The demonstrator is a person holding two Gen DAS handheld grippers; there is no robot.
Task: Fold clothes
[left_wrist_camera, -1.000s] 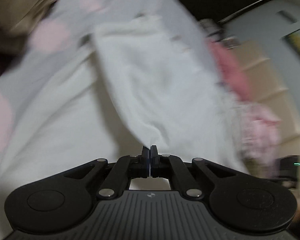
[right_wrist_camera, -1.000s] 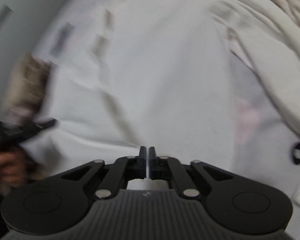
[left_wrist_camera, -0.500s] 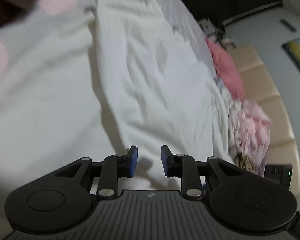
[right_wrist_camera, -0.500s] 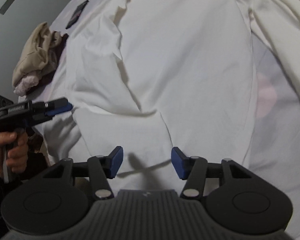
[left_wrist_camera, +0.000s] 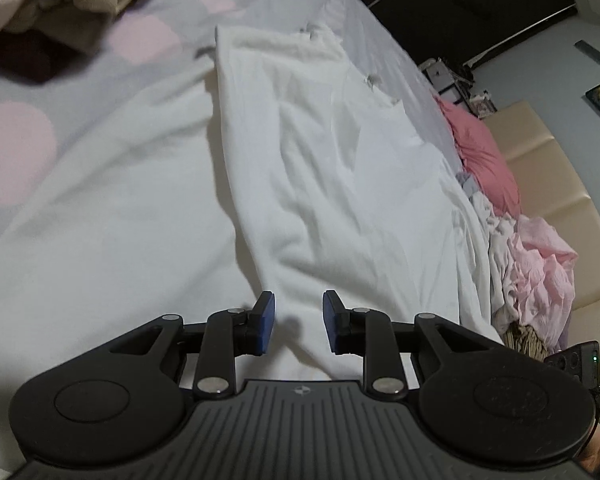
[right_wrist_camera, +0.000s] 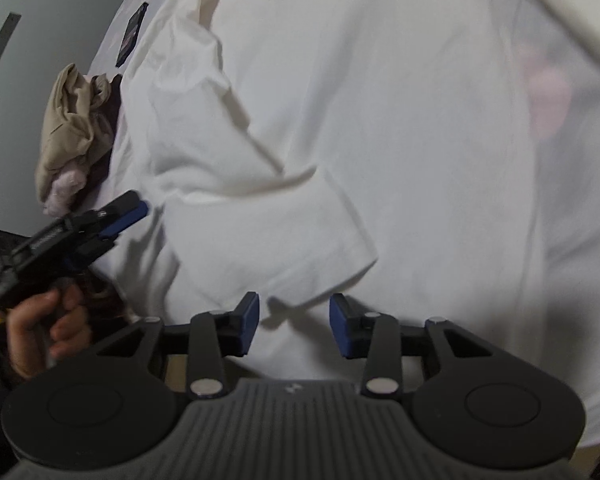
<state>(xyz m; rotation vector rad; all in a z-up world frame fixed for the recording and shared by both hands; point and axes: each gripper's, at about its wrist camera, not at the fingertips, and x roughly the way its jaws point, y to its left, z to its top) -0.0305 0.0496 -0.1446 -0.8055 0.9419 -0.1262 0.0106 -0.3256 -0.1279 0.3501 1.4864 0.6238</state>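
Observation:
A white garment [left_wrist_camera: 340, 184] lies spread on the bed, running away from me in the left wrist view. My left gripper [left_wrist_camera: 298, 320] hovers open just above its near end, with nothing pressed between the pads. In the right wrist view the same garment [right_wrist_camera: 380, 100] fills the frame, and a sleeve [right_wrist_camera: 268, 248] is folded across its body. My right gripper [right_wrist_camera: 294, 322] sits low over the sleeve's cuff edge; its jaws are closing, cloth lies beneath the gap, and the pads do not touch it. The left gripper [right_wrist_camera: 134, 210] shows at the garment's left edge, held by a hand [right_wrist_camera: 48, 328].
The bed sheet [left_wrist_camera: 100, 160] is pale with pink dots. A pink pillow [left_wrist_camera: 484, 160] and a heap of pink and white clothes [left_wrist_camera: 532, 264] line the right side. Beige clothes [right_wrist_camera: 72, 120] and a dark flat object [right_wrist_camera: 132, 34] lie left of the garment.
Both grippers were shut on white cloth a second ago and have opened and let it go. The garment now lies flat. My right gripper has sunk toward the sleeve and its jaws have narrowed.

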